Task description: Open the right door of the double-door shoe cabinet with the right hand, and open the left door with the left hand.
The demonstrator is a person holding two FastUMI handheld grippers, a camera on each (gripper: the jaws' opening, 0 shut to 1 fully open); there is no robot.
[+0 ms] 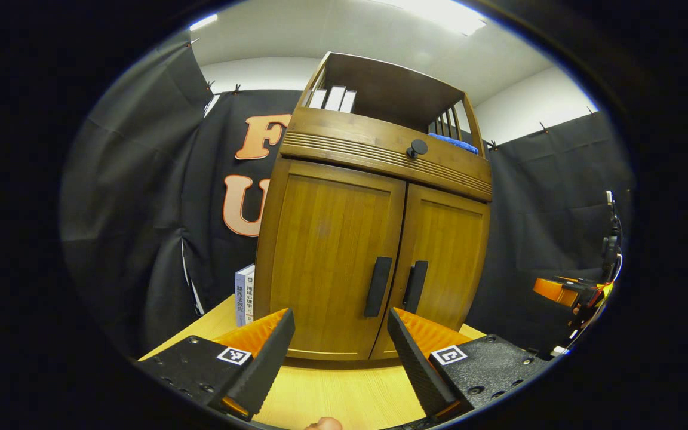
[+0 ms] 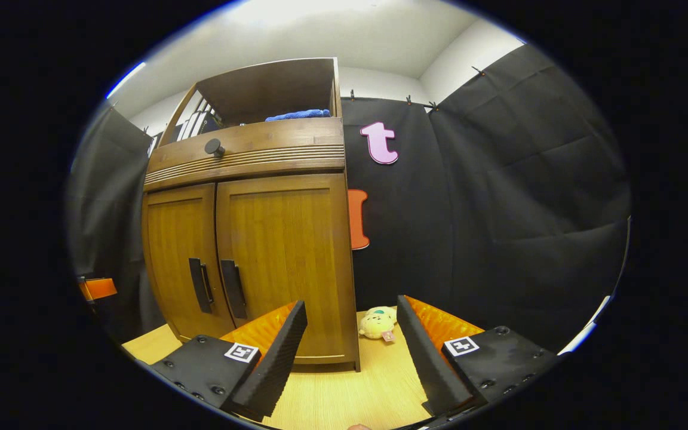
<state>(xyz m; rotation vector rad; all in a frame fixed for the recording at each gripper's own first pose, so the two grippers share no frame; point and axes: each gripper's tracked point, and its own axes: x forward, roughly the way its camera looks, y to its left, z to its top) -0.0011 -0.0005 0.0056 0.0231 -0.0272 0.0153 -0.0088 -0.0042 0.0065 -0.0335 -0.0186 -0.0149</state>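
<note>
Gripper (image 1: 340,334) before upright cabinet (image 1: 374,239) (doors closed)

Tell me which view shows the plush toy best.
The right gripper view: the plush toy lies on the table right of the cabinet, between the open right gripper fingers. In the left gripper view the cabinet stands before that spot.

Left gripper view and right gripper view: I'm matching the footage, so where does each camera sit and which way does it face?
Left gripper view: rides the left gripper, low over the table, facing the shoe cabinet from its left; open jaws below.
Right gripper view: rides the right gripper, facing the cabinet's right side and a plush toy; open jaws below.
Shared: both closed doors, their handles, the table.
</note>
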